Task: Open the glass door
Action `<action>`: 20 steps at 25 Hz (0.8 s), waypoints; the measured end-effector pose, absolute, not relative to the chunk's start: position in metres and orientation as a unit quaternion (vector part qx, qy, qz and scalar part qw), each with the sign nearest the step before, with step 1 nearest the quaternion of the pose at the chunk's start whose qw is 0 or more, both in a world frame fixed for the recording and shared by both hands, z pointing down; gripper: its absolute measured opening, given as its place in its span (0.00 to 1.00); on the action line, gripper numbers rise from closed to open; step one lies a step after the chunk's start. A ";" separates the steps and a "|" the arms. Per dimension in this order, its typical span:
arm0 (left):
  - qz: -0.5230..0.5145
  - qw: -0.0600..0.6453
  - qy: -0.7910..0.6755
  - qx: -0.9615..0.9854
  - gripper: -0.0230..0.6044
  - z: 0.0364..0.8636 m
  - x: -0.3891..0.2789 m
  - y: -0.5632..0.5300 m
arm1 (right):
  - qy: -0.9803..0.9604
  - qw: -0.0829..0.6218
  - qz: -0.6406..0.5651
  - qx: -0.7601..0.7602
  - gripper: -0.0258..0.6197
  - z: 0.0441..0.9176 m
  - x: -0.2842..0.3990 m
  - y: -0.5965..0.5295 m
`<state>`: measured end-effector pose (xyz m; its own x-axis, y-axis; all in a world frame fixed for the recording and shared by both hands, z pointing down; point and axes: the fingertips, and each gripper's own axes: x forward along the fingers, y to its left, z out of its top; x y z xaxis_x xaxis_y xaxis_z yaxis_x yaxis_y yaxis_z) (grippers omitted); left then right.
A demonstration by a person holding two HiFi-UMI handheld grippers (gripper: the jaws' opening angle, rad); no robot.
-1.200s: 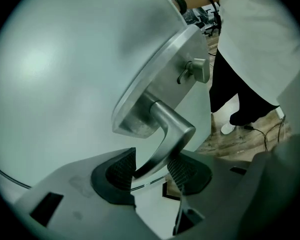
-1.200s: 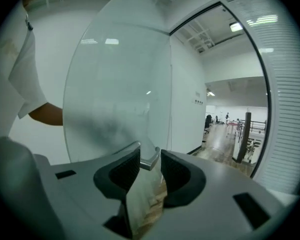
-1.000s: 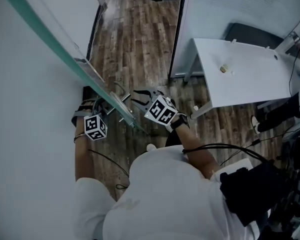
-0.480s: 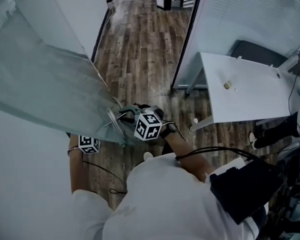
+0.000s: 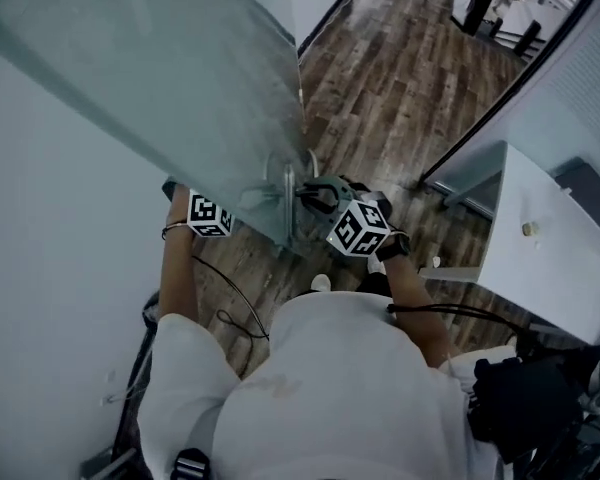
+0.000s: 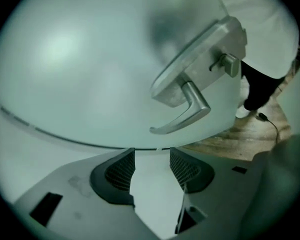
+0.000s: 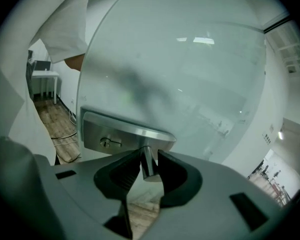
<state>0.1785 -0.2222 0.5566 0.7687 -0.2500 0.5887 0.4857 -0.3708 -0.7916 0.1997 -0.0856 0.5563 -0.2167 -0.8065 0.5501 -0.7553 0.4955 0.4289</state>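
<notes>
**Spotter:** What can go wrong from here?

**Operator:** Mostly my right side. The right hand-held gripper (image 7: 149, 155) is clenched on the handle stem (image 7: 147, 165); the round metal sits near the jaw tips, not deep in the pads; I judge that a hard pull could let it slide out, and the glass door (image 5: 180, 88) would then swing loose.

**Spotter:** And your left?

**Operator:** The left hand-held gripper (image 6: 151, 151) is released; its jaws have just been opening and nothing is between them; the lever (image 6: 186, 111) on that face of the pane is ahead of it, apart. My worry is the arm itself. It lies between the glass and the wall (image 5: 50, 268); if the door comes further round, I think it could get squeezed there, or the open jaws could knock the pane.

**Spotter:** Where is the door?

**Operator:** It runs slantwise in front of me. Its free edge, with the lock plate (image 6: 205, 54), sits just ahead of my chest, between my two arms, above the wood floor (image 5: 400, 88).

**Spotter:** Your pose?

**Operator:** Both forearms reach forward and angle down; the right ends at the handle with its marker cube facing up; the left runs along the wall behind the pane.
</notes>
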 end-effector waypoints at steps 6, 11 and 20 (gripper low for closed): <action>-0.277 0.357 0.118 -0.884 0.37 0.539 0.094 -0.258 | -0.798 0.385 -0.053 0.460 0.21 0.568 0.172 -0.107; -0.198 0.198 0.248 -0.927 0.29 0.525 0.020 -0.262 | -0.809 0.392 -0.043 0.437 0.20 0.573 0.145 -0.133; -0.124 0.065 0.383 -0.913 0.08 0.524 -0.060 -0.227 | -0.815 0.379 -0.040 0.437 0.20 0.569 0.095 -0.181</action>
<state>-0.0601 -0.2268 0.5244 0.6756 -0.7160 0.1759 -0.6840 -0.6977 -0.2131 0.0953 -0.1811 0.5691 -0.3309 -0.7419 0.5831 -0.6810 0.6155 0.3967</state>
